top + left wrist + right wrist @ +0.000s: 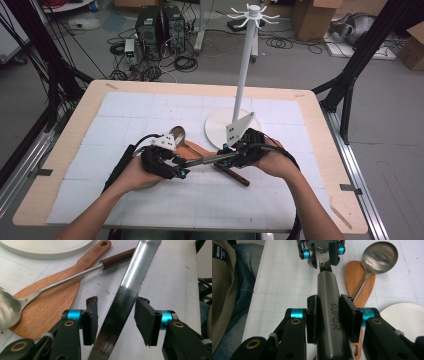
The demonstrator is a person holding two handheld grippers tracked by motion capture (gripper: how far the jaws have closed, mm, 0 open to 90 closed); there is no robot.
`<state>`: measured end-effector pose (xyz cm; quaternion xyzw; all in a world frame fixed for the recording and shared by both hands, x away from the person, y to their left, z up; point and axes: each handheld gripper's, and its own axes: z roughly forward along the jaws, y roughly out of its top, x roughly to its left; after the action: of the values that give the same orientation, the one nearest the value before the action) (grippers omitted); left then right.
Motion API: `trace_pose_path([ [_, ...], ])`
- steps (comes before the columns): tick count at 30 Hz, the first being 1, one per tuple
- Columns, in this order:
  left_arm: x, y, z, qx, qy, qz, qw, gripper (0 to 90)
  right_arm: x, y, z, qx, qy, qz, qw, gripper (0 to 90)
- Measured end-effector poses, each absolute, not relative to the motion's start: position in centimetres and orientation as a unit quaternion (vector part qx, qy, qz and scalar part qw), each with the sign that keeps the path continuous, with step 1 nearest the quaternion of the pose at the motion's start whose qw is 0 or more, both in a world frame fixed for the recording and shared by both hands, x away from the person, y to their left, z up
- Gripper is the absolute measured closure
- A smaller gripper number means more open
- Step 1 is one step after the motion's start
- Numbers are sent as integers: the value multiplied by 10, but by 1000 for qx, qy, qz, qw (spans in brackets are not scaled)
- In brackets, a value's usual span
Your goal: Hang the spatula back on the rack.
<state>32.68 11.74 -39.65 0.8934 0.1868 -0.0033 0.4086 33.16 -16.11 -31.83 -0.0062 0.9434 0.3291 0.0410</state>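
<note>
While the right claw [329, 317] clamps the steel handle [329, 315] marked "SUPOR" (dark lettering), the left claw [116, 322] brackets its flat shank [130, 290], unclenched.

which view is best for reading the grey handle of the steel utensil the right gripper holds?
The right gripper view: the grey metal handle runs up between the right gripper pads, SUPOR lettering legible. The left gripper view shows its shiny flat steel shank between the left gripper's jaws. The high view gives a thin dark bar.
</note>
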Motion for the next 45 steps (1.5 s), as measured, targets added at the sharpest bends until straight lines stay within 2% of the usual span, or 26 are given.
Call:
trace_pose_path([
  [6,330,119,-397,893,175,-9,414,639,332,-161,-318,4,943,330,35,676],
  [21,327,120,-394,895,160,5,416,677,336,-166,-318,39,936,350,28,634],
  [25,326,119,-394,899,153,7,410,690,338,-176,-317,72,925,373,31,570],
  [31,324,119,-394,901,146,10,408,705,338,-186,-318,96,919,382,28,543],
  [40,324,121,-392,896,152,13,416,722,340,-197,-327,147,907,395,23,436],
  [45,324,123,-388,891,152,14,428,733,341,-199,-331,167,901,400,21,405],
])
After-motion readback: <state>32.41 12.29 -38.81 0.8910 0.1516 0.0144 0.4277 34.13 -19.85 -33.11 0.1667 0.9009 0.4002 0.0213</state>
